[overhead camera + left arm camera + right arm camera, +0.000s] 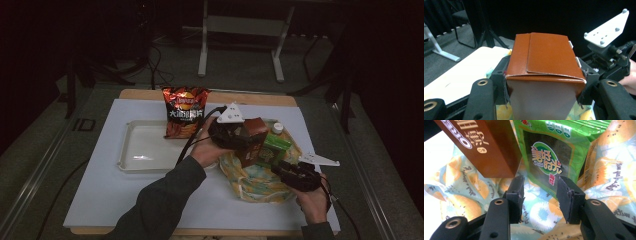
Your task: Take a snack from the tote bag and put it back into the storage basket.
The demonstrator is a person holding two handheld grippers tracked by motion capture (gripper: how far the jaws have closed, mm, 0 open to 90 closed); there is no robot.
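Lower right of the high view: the right gripper (pixel 285 167) rests with fingers apart and empty over the fruit-print bag (pixel 255 185), facing the green seaweed packet (pixel 549 152). At centre, the left gripper (pixel 239 137) fingers clamp the brown Oreo box (pixel 254 137), tilted above the bag. Farther, upper left on the bench (pixel 100 195): a chip bag (pixel 184 112) standing in the white tray (pixel 131 162).

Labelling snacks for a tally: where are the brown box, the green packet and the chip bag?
brown box (pixel 546 53), left gripper view, top flap.
green packet (pixel 549 152), right gripper view, printed front.
chip bag (pixel 184 112), high view, front panel.
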